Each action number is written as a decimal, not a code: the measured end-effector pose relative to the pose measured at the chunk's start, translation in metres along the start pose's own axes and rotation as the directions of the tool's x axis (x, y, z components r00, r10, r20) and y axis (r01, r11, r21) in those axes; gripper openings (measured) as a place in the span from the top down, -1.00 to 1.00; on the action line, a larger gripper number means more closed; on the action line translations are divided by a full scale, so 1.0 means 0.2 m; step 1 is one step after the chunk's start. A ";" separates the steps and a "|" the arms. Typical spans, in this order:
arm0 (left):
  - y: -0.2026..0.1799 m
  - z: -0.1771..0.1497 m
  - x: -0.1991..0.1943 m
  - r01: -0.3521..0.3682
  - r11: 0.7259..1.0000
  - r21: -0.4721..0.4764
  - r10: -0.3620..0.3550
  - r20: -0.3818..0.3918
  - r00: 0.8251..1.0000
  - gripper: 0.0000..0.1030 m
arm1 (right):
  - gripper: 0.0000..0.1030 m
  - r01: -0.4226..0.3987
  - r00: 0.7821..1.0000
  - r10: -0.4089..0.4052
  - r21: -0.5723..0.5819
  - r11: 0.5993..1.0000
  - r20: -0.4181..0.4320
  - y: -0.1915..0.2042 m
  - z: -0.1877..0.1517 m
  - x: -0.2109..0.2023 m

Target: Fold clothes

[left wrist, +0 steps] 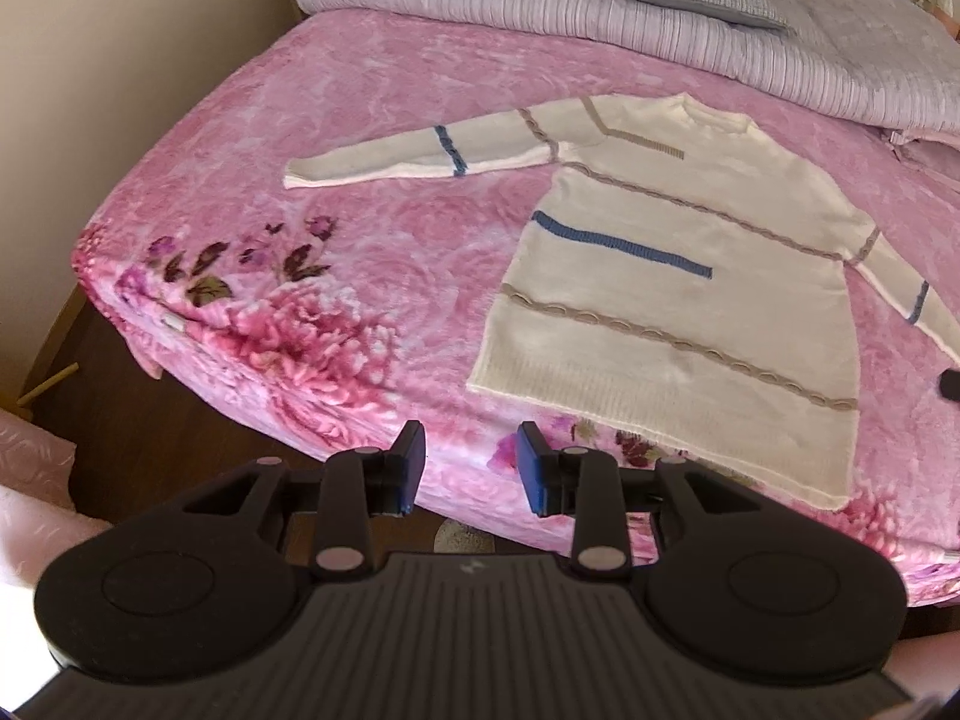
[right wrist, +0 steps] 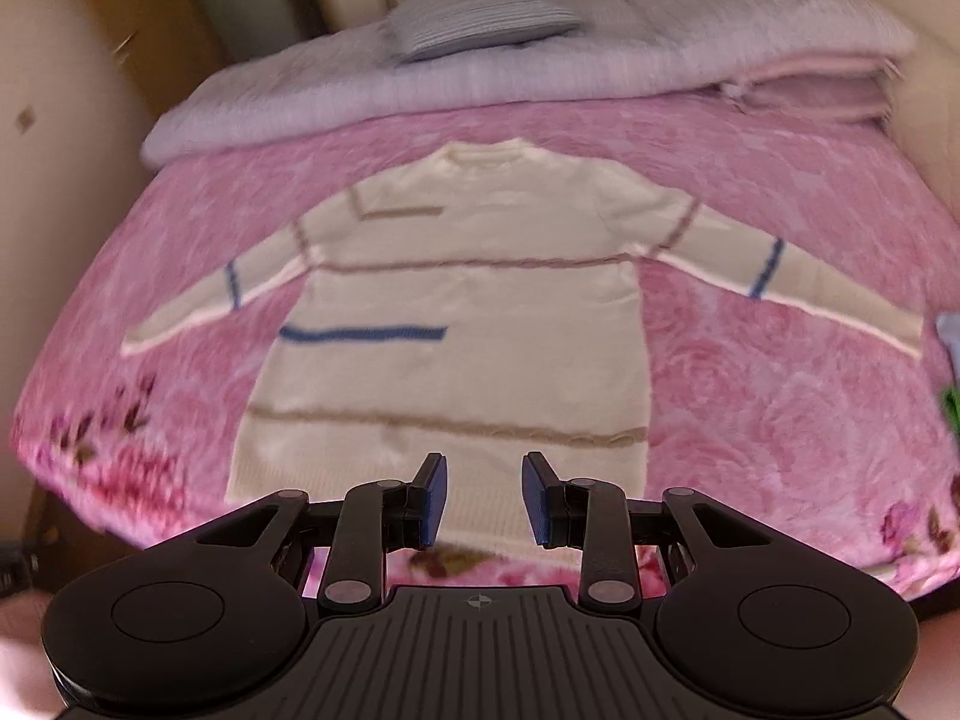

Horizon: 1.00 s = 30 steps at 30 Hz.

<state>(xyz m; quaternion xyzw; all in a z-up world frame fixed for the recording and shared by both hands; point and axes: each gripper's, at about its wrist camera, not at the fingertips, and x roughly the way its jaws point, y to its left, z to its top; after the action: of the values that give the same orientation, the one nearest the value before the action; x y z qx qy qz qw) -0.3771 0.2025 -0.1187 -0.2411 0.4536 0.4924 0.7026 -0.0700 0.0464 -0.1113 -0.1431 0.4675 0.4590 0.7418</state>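
Looking at both wrist views, the cream sweater (right wrist: 456,312) is laid out flat, front up, on the pink floral blanket (left wrist: 372,138), collar toward the far end where the lavender quilt (right wrist: 540,78) and small pillow (right wrist: 480,15) are piled, hem at the near edge of the bed. Both sleeves are spread out to the sides, so nothing is folded yet as far as I can judge.

My left gripper (left wrist: 471,468) hangs over the near edge of the bed, just left of the hem's near-left corner, jaws parted with nothing between the blue pads (left wrist: 531,471). My right gripper (right wrist: 483,495) sits above the middle of the hem, also released and empty. That view is a bit blurry, so I can't say how close the tips are to the knit.

How I'd do this step well:

1. Pick the fold first. I'd bring 1 sleeve in across the chest before touching the hem, since the sleeves stick out well past the body.
2. For the left sleeve (left wrist: 420,156), pinch near the cuff and near the shoulder seam, so it travels as a straight strip and doesn't droop.
3. Pinch only the knit. That blanket is plush and I reckon it'll snag if the tips dig in.
4. Lift just enough to clear, then lay it down flat along the blue stripe (left wrist: 624,243) as a rough guide.

The knit looks thick and soft, so I expect it to sag between 2 grips unless they move together.
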 end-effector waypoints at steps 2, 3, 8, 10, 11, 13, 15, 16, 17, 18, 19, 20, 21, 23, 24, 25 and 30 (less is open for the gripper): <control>-0.03 0.01 0.08 -0.003 1.000 0.021 0.004 -0.008 1.000 0.43 | 0.38 0.038 0.999 -0.039 0.062 0.997 0.014 -0.09 0.02 0.06; -0.05 0.02 0.12 -0.004 0.999 0.033 0.004 -0.012 1.000 0.43 | 0.38 0.057 0.998 -0.058 0.091 0.994 0.007 -0.13 0.02 0.09; -0.17 0.04 0.23 0.026 0.996 0.083 -0.023 -0.031 0.999 0.43 | 0.38 0.127 0.991 -0.118 0.194 0.973 -0.055 -0.39 0.04 0.25; -0.22 0.04 0.25 0.045 0.994 0.096 -0.042 -0.037 0.998 0.43 | 0.38 0.171 0.984 -0.158 0.218 0.961 -0.076 -0.50 0.03 0.31; -0.25 0.05 0.26 0.052 0.993 0.102 -0.048 -0.038 0.998 0.43 | 0.38 0.202 0.978 -0.187 0.227 0.953 -0.088 -0.55 0.03 0.33; -0.28 0.05 0.27 0.065 0.992 0.107 -0.061 -0.036 0.997 0.43 | 0.38 0.265 0.963 -0.247 0.220 0.939 -0.106 -0.62 0.01 0.35; -0.29 0.06 0.29 0.070 0.992 0.105 -0.067 -0.037 0.997 0.43 | 0.38 0.267 0.963 -0.256 0.164 0.950 -0.086 -0.59 0.00 0.32; -0.30 0.07 0.29 0.072 0.992 0.103 -0.068 -0.038 0.997 0.43 | 0.38 0.265 0.964 -0.256 0.132 0.955 -0.075 -0.57 -0.01 0.29; -0.30 0.07 0.31 0.071 0.992 0.100 -0.068 -0.041 0.997 0.43 | 0.38 0.263 0.964 -0.258 0.098 0.960 -0.064 -0.54 -0.02 0.27; -0.29 0.08 0.33 0.069 0.993 0.098 -0.065 -0.046 0.997 0.43 | 0.38 0.260 0.965 -0.257 0.062 0.964 -0.048 -0.48 -0.04 0.25; -0.29 0.10 0.34 0.067 0.993 0.094 -0.063 -0.051 0.997 0.43 | 0.38 0.256 0.966 -0.255 0.036 0.966 -0.039 -0.41 -0.06 0.22; -0.28 0.11 0.36 0.066 0.994 0.089 -0.061 -0.054 0.997 0.43 | 0.38 0.254 0.967 -0.253 0.019 0.967 -0.036 -0.35 -0.08 0.20; -0.28 0.13 0.38 0.065 0.994 0.083 -0.061 -0.057 0.997 0.43 | 0.38 0.242 0.970 -0.241 0.020 0.970 -0.039 -0.29 -0.09 0.18; -0.25 0.17 0.44 0.068 0.996 0.066 -0.064 -0.067 0.996 0.43 | 0.38 0.201 0.979 -0.198 0.049 0.978 -0.050 -0.19 -0.10 0.16; -0.23 0.20 0.47 0.070 0.996 0.055 -0.066 -0.073 0.995 0.43 | 0.38 0.166 0.985 -0.164 0.054 0.985 -0.045 -0.14 -0.10 0.15; -0.20 0.23 0.50 0.075 0.996 0.042 -0.071 -0.077 0.994 0.43 | 0.38 0.138 0.990 -0.137 0.042 0.990 -0.034 -0.11 -0.10 0.15; -0.05 0.40 0.74 0.118 0.992 -0.040 -0.121 -0.093 0.988 0.41 | 0.38 0.148 0.989 -0.149 0.058 0.987 0.018 -0.11 0.00 0.28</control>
<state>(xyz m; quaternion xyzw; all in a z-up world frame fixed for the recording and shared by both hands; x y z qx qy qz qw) -0.3203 0.3309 -0.2117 -0.3033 0.4627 0.4451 0.7041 -0.0433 0.0648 -0.1620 -0.1513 0.4601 0.3905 0.7829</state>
